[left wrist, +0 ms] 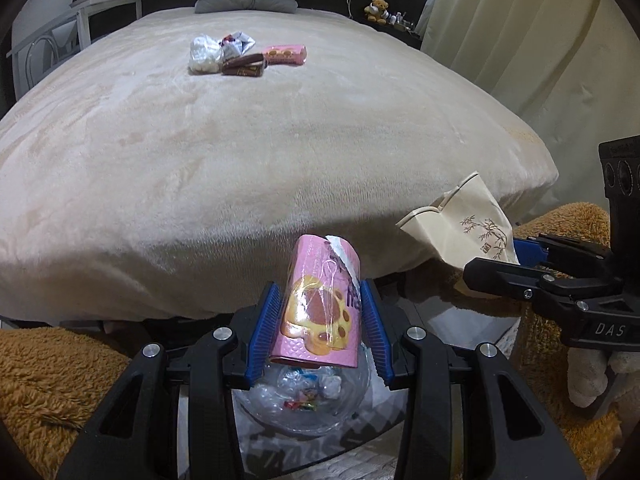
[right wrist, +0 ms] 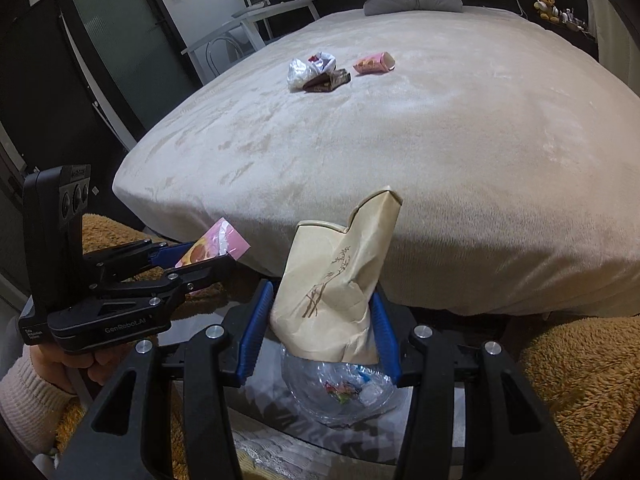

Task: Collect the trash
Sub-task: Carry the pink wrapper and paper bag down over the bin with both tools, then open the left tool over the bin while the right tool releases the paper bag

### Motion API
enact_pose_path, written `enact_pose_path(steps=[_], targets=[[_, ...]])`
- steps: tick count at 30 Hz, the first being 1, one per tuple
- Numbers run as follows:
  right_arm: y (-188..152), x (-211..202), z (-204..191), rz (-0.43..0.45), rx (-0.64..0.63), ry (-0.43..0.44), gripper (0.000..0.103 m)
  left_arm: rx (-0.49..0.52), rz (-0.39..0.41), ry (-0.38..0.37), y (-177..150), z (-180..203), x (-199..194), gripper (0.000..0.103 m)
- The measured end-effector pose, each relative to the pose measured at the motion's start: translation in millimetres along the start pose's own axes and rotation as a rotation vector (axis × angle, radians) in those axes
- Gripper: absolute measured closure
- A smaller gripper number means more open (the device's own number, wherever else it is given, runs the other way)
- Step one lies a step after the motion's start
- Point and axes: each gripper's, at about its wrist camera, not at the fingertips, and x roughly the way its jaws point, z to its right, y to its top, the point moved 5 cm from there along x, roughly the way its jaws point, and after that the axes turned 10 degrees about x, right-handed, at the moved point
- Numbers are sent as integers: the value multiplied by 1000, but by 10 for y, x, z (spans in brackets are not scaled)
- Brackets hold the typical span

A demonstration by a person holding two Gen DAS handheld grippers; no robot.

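Trash comes in two handfuls here, and both hang above the same bin.

From the left wrist view, the left gripper [left wrist: 320, 320] is clamped on a pink snack wrapper [left wrist: 320, 300], its blue pads pressing both sides. The wrapper stands with its long axis running up and away from the jaws, its torn end uppermost. Directly under it, between the arms of the tongs, sits a clear plastic-lined bin [left wrist: 304, 400] with crumpled bits already inside. So the drop is straight down, and the wrapper lies squarely over the opening (I judge a simple release would do). At the right edge the right gripper [left wrist: 516, 260] pinches a beige paper bag [left wrist: 468, 224]. Far up the bed [left wrist: 280, 152], more litter waits: a white plastic wad [left wrist: 205, 54], a brown wrapper [left wrist: 244, 67] and a second pink wrapper [left wrist: 285, 54].

From the right wrist view, the right gripper [right wrist: 322, 320] holds the beige paper bag [right wrist: 336, 288] between narrow-set pads, the bag upright and leaning slightly right. The bin [right wrist: 340, 392] lies just beneath its lower end. To the left, the left gripper [right wrist: 200, 258] carries the pink snack wrapper [right wrist: 218, 246], beside the bin rather than over it in this view. Both hands seem about equally near the bin.
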Motion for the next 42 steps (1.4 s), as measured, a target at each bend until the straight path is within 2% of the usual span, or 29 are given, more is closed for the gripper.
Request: enact_pose_path(steps=[20, 30, 42], targets=[[-246, 774, 281, -322, 129, -45, 55, -151, -329, -108, -401, -111, 770, 62], [-330, 1076, 367, -441, 188, -56, 55, -218, -431, -150, -526, -178, 954, 62], [-452, 1273, 410, -538, 233, -60, 55, -276, -523, -183, -688, -233, 1083, 62]])
